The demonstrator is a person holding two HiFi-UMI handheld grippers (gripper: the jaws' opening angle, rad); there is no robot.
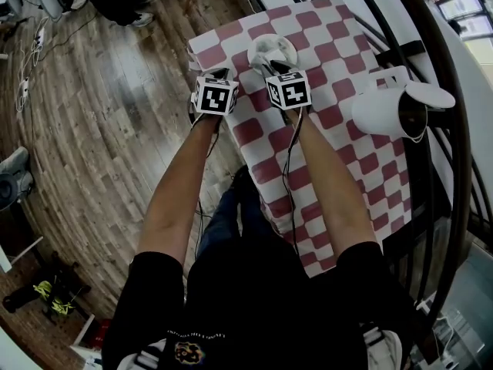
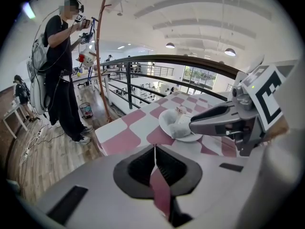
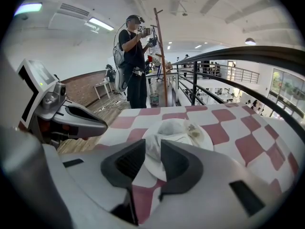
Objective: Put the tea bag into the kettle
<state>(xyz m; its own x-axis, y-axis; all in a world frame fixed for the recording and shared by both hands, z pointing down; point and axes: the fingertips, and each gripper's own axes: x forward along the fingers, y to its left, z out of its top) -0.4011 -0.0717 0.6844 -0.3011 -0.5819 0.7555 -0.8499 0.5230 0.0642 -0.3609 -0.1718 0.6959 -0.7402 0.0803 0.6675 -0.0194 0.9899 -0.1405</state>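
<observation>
Lying on a white plate (image 3: 205,146) at the far end of the checkered table (image 1: 339,60), the tea bag (image 3: 151,149) is a soft, white, crumpled pouch, slightly puffed. A thin string seems to trail across the plate toward a small tag with a brownish mark. A second rounded white pouch sits just behind it on the same plate.

The right gripper (image 3: 152,144) points down at the plate with its jaws apart. The tea bag shows in the gap between the tips, and the pads do not appear to press on it.

The left gripper (image 2: 155,149) is just beside the plate on its left, over the cloth. Its jaws are together with nothing between them.

The kettle (image 1: 385,112) is white and sits well to the right of the plate, near the table's edge. Its lid is flipped open and its dark mouth shows. Tea bag and kettle are well apart.
</observation>
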